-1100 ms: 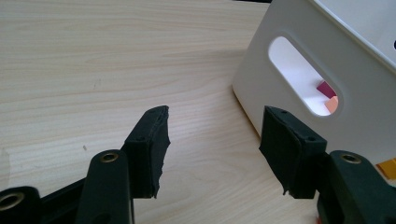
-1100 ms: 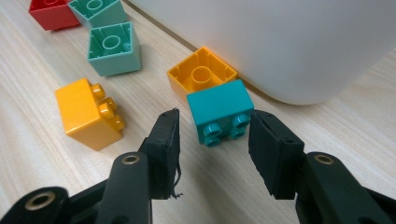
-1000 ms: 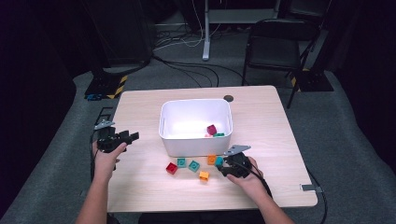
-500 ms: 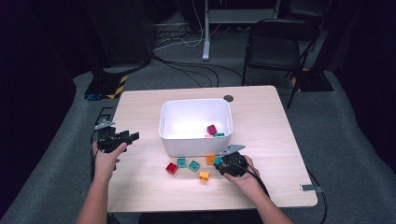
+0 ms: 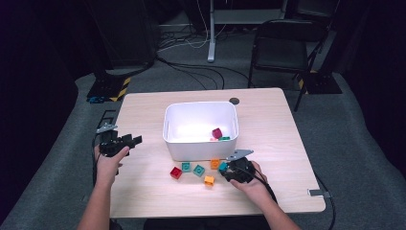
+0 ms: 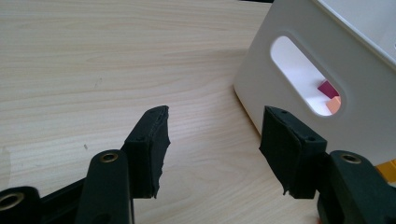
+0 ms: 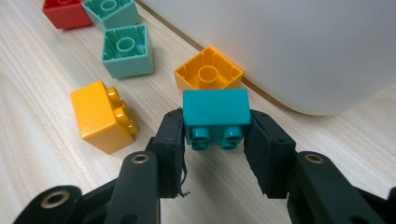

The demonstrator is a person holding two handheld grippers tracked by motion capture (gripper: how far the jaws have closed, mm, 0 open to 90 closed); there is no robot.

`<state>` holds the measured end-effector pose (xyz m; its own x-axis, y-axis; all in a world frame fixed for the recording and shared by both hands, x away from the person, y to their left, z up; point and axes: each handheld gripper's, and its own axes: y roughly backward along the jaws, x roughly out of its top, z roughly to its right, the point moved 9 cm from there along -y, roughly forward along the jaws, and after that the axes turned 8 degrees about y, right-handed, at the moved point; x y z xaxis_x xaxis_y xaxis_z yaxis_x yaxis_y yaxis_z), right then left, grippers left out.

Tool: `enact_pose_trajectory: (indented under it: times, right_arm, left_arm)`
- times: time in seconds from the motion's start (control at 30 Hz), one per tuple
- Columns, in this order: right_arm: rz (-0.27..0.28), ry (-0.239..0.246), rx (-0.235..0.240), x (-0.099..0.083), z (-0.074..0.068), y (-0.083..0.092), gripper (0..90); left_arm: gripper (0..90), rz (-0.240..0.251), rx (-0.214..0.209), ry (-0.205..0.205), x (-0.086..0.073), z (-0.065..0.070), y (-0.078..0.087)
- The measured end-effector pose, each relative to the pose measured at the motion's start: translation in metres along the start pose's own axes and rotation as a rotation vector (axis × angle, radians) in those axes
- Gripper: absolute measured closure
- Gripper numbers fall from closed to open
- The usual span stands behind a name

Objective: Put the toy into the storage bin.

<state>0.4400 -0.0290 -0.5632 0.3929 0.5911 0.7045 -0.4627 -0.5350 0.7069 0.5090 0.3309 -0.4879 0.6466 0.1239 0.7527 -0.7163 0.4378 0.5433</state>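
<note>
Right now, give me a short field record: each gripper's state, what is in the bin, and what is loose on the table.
left gripper: open, nothing between its fingers, beside the white bin
right gripper: shut on teal brick, studs toward the camera
in bin: magenta brick, green brick
loose on table: red brick, two green bricks, two orange bricks

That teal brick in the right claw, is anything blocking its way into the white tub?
Nothing loose does. The right claw grips the teal brick low beside the white tub, so the tub's own near wall stands between; an orange brick lies against it.
</note>
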Motion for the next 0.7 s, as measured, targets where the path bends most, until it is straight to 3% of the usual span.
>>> enact_pose_trajectory:
  times: [0.37, 0.7]
  right_arm:
    - [0.038, -0.031, 0.006, 0.004, 0.004, 0.020, 58.4]
    - [0.039, -0.050, 0.033, 0.010, 0.001, 0.033, 58.5]
  left_arm:
    - [41.5, -0.003, -0.002, -0.001, -0.001, 0.000, 0.002]
    - [41.5, 0.001, -0.002, -0.002, 0.000, 0.001, 0.002]
